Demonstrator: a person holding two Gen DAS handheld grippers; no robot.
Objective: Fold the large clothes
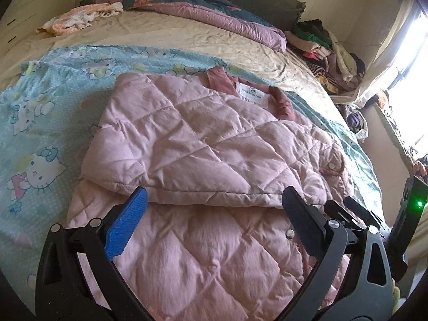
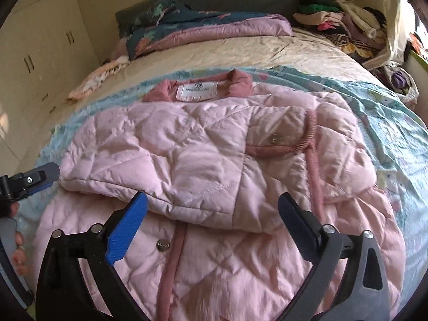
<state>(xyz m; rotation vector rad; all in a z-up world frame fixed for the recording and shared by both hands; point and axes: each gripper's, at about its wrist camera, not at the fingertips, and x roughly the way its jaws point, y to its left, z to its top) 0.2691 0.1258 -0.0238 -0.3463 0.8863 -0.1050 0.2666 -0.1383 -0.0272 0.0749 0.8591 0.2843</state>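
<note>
Pink quilted jacket [image 2: 203,160] lies partly folded on the bed [image 2: 294,50]. Left hand-held gripper [image 1: 214,214] and right hand-held gripper [image 2: 212,214] hover spread, empty.

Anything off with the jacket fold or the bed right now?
Nothing damaged. The pink quilted jacket is only part-folded: its folded-over panel sits slightly askew across the front. Both grippers, left and right, are open above it. An unfolded clothes pile clutters the far bed corner.

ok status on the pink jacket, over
Left gripper and right gripper open, above the pink quilted jacket. Jacket part-folded on the Hello Kitty sheet. Nothing in the way.
</note>
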